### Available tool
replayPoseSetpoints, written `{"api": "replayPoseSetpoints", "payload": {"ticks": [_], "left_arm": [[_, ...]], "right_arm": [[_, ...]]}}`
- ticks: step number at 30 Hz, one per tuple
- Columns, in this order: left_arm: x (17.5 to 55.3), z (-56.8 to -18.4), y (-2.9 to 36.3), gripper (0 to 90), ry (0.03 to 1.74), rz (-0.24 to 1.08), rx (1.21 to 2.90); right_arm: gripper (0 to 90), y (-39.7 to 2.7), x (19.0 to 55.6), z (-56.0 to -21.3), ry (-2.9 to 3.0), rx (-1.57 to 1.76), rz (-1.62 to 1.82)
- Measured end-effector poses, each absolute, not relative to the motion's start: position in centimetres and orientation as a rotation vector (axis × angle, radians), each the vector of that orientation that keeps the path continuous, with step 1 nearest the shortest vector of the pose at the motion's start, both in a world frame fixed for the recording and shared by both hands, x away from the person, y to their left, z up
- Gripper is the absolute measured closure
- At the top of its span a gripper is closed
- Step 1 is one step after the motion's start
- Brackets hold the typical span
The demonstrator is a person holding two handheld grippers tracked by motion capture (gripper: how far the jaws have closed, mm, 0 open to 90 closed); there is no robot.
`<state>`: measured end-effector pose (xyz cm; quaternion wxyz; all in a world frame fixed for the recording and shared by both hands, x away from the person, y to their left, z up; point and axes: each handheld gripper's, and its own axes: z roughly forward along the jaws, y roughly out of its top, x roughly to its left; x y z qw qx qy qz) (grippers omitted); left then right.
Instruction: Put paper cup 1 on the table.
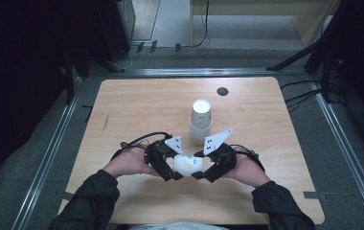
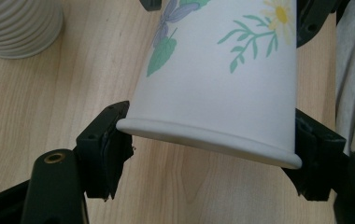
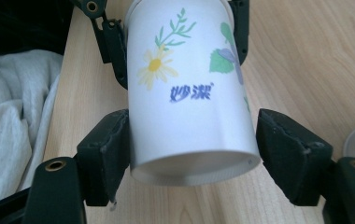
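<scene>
A white paper cup (image 1: pixel 188 163) printed with flowers and leaves lies on its side just above the wooden table (image 1: pixel 137 105), held between both grippers near the front edge. My left gripper (image 1: pixel 175 167) grips its open rim end. In the left gripper view the rolled rim of the cup (image 2: pixel 213 79) sits between the two pads of that gripper (image 2: pixel 208 140), and both pads touch it. My right gripper (image 1: pixel 200 165) holds the base end. In the right gripper view both black pads of that gripper (image 3: pixel 194 144) lie against the cup (image 3: pixel 189 107) just above its bottom.
A stack of ribbed white cups (image 1: pixel 200 122) stands upside down just behind the grippers, also seen as a stack edge (image 2: pixel 17 23). A dark round grommet (image 1: pixel 222 91) sits in the far table top. Grey clothing (image 3: pixel 12 116) lies at the front edge.
</scene>
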<state>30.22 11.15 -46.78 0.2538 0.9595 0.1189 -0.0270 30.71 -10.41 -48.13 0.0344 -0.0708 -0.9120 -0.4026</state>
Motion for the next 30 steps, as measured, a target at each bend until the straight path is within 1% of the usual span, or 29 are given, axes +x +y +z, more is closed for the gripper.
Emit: {"api": "replayPoseSetpoints", "payload": {"ticks": [10, 12, 16, 19, 21, 22, 25, 30], "left_arm": [[30.1, -47.2, 10.9, 24.7, 0.321, -0.087, 2.628], [30.0, -47.3, 11.0, 24.6, 0.323, -0.088, 2.628], [30.0, -47.2, 11.2, 23.9, 0.318, -0.079, 2.603], [30.0, -47.0, 11.5, 20.9, 0.326, -0.061, 2.568], [30.1, -46.9, 11.7, 14.1, 0.335, -0.047, 2.547], [30.1, -46.8, 11.8, 12.4, 0.34, -0.042, 2.541], [30.2, -46.4, 12.2, 10.3, 0.366, -0.035, 2.491], [30.4, -45.7, 13.1, 10.4, 0.382, -0.036, 2.408]], "right_arm": [[31.3, -9.4, 30.4, -48.6, -2.834, -0.155, -1.18], [33.5, -9.3, 30.4, -48.6, -2.833, -0.141, -1.178], [34.3, -9.3, 30.4, -48.4, -2.835, -0.13, -1.181], [34.1, -9.5, 30.5, -48.1, -2.826, -0.139, -1.207], [34.1, -9.7, 30.6, -47.9, -2.821, -0.144, -1.225], [34.1, -9.8, 30.7, -47.8, -2.815, -0.148, -1.241], [34.2, -10.2, 30.8, -47.5, -2.802, -0.159, -1.272], [34.1, -10.9, 31.0, -46.9, -2.775, -0.181, -1.328]]}}
